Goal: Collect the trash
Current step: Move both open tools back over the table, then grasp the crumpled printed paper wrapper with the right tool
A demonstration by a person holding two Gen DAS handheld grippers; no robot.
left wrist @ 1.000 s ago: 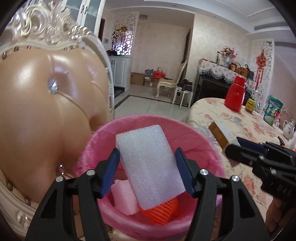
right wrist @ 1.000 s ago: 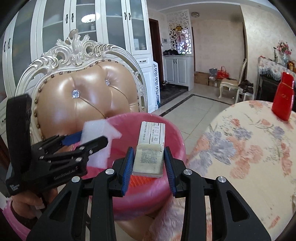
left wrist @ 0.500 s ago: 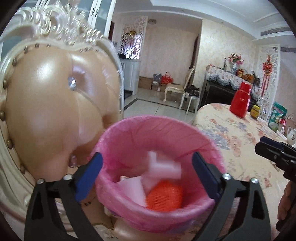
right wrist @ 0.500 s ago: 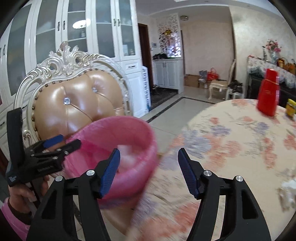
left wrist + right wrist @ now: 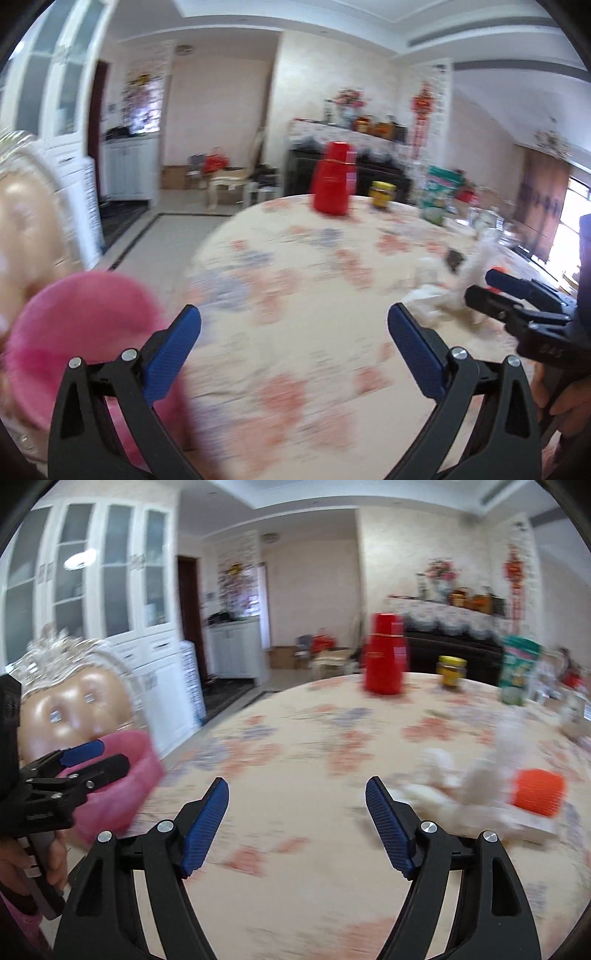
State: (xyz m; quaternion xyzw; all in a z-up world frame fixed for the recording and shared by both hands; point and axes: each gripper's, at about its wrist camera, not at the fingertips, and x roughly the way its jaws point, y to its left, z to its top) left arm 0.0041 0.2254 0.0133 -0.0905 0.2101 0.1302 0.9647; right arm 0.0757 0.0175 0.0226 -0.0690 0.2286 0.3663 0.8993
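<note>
1. Left gripper (image 5: pixel 293 338): jaws spread wide, nothing between them. It hangs over the flowered tabletop (image 5: pixel 295 266), with the pink bin (image 5: pixel 74 325) low at its left edge.
2. Right gripper (image 5: pixel 297 818): also wide open and empty, over the same tabletop.
3. Remaining trash: a loose heap of white scraps (image 5: pixel 454 786) with an orange mesh piece (image 5: pixel 539 792) touching its right side. Blur hides how many scraps there are.
4. Key relation: the heap lies ahead and to the right of the right gripper, just past its right finger. In the left view the white scraps (image 5: pixel 439 295) sit beside the right gripper's tip, well apart from the left one. Right hand is clearly nearer.
5. Long axis: the heap seems to run left to right; uncertain, given blur.
6. Red flask (image 5: pixel 384 653) and yellow-lidded jar (image 5: pixel 450 672) stand farther back, out of the way.
7. Judgement: next pick likely falls to the right gripper, swinging rightward.
</note>
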